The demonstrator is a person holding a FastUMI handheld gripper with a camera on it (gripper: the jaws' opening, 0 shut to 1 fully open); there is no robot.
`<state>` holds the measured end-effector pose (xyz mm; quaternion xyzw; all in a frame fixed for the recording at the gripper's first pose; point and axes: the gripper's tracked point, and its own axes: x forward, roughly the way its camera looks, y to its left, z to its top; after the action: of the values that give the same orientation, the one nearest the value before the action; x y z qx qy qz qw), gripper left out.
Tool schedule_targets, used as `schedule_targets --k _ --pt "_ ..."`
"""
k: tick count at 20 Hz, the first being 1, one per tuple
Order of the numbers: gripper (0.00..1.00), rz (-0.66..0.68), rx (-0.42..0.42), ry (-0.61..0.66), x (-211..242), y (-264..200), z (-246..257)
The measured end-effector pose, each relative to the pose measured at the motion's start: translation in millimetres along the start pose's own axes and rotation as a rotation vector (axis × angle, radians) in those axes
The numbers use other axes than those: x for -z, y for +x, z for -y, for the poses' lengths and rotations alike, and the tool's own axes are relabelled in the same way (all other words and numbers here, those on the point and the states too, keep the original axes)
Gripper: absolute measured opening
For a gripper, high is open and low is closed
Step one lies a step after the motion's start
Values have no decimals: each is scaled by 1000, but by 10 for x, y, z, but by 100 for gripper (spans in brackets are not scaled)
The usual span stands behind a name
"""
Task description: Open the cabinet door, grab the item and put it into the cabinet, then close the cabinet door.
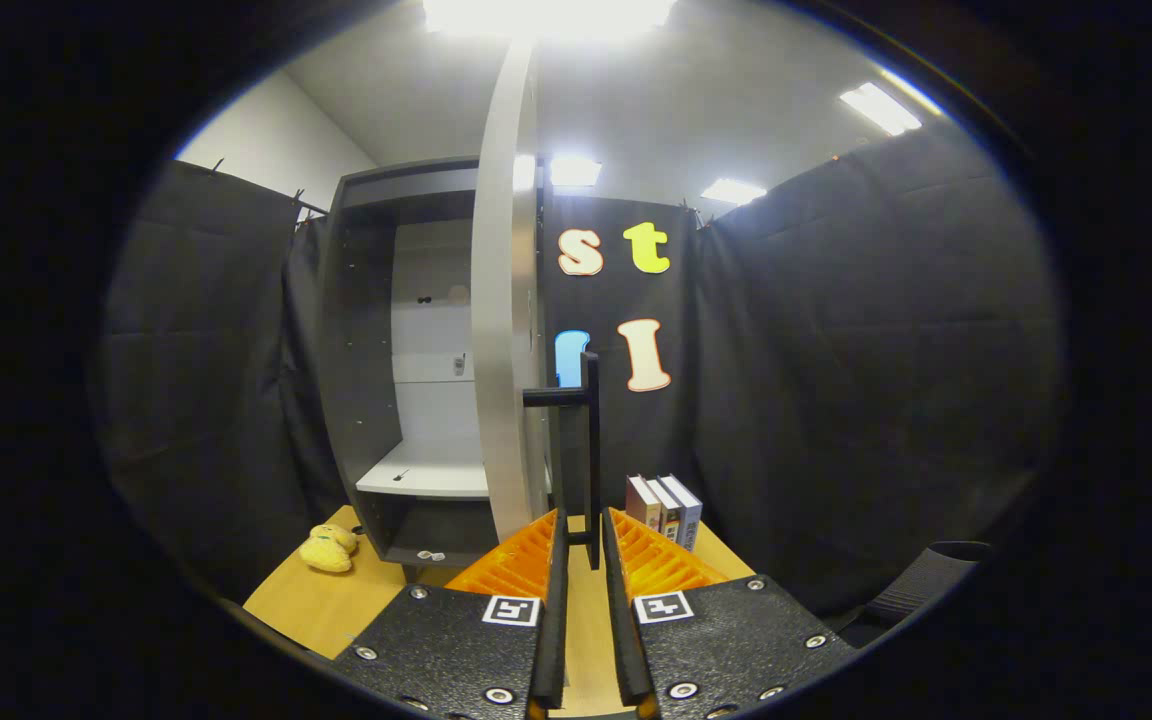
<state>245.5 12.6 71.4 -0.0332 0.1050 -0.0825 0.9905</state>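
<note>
The grey cabinet [376, 350] stands on a wooden table [306, 600] with its door [504, 350] swung wide, edge-on to me. A pale shelf [426, 478] shows inside. The door's black bar handle [591, 450] hangs down between my fingers [526, 560]. My gripper [584, 515] is open only a narrow way: the bar lies close to the right finger, and a slit of table shows between it and the left one. A small yellow soft toy [328, 548] lies on the table left of the cabinet's foot, well off to the left of my fingers.
Three upright books [664, 508] stand on the table just beyond my right finger, against the black cloth wall. A dark rounded object [926, 580] sits low at the far right. Bare tabletop lies around the toy.
</note>
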Motion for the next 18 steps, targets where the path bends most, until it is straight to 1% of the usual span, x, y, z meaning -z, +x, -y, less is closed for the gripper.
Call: schedule_targets --k 3,4,5,6,7,9,10,12,13,14,18 --pt "20 51 93 -17 -37 -86 201" --pt "21 76 97 -21 -57 -118 217" --pt "22 92 77 -14 -70 -168 131" --pt "30 111 69 -17 -65 -217 79" --pt "34 132 68 -32 -55 -250 44" --pt "47 173 61 -62 -18 -274 -75" --pt "63 187 53 -61 26 -288 -184" --pt "86 200 29 -36 115 -268 -411" --pt "91 202 10 -27 188 -298 -533" --pt "93 205 -5 -18 241 -278 -630" --pt "94 231 -74 45 431 -262 -1060"
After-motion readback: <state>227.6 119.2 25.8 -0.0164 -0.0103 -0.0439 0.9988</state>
